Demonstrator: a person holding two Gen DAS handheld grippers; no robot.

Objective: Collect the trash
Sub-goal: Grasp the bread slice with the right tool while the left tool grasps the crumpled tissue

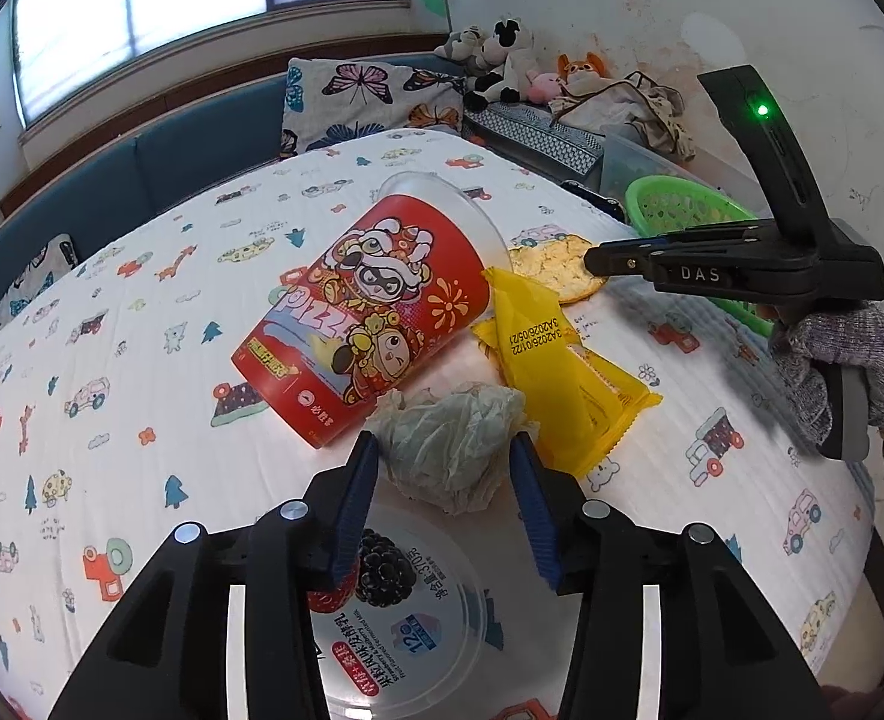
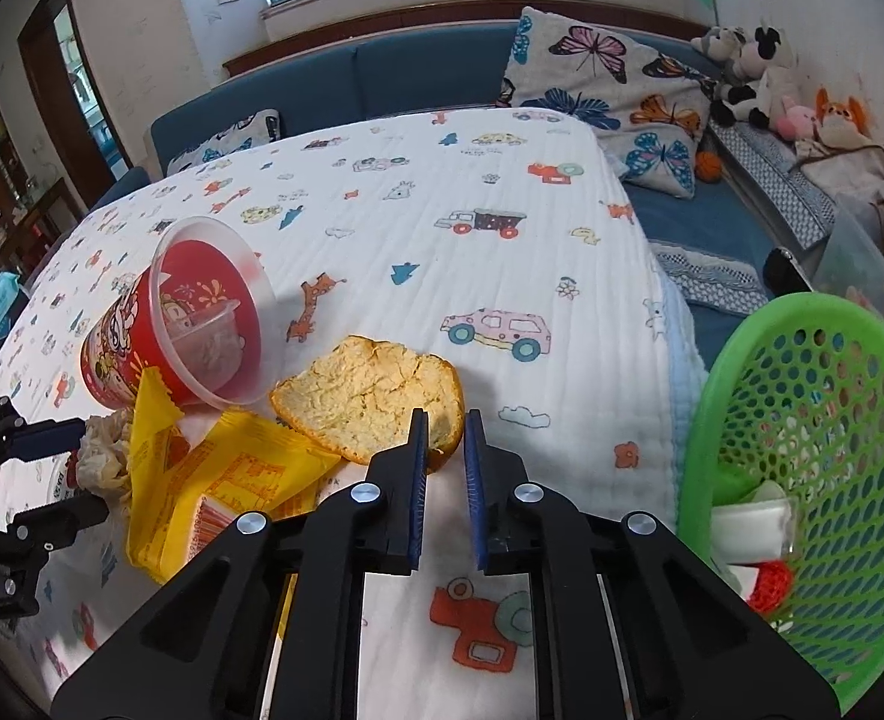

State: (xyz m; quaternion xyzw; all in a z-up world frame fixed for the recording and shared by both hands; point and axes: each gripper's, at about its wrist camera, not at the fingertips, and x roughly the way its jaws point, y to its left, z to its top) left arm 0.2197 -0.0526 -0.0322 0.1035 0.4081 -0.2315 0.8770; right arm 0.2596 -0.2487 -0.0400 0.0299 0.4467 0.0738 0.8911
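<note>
A crumpled tissue wad (image 1: 451, 447) lies on the table between the open fingers of my left gripper (image 1: 445, 453), which straddles it. A red cup (image 1: 363, 315) lies on its side behind it, next to a yellow wrapper (image 1: 553, 360) and a slice of bread (image 1: 556, 267). In the right wrist view, my right gripper (image 2: 445, 426) is slightly open and empty, its tips at the near edge of the bread (image 2: 369, 396). The cup (image 2: 183, 324), wrapper (image 2: 213, 480) and tissue (image 2: 102, 450) lie to its left.
A green basket (image 2: 820, 456) with some trash in it stands at the table's right edge. A clear yogurt lid (image 1: 399, 618) lies under my left gripper. The patterned tablecloth (image 2: 442, 210) stretches back to a blue sofa with cushions and plush toys.
</note>
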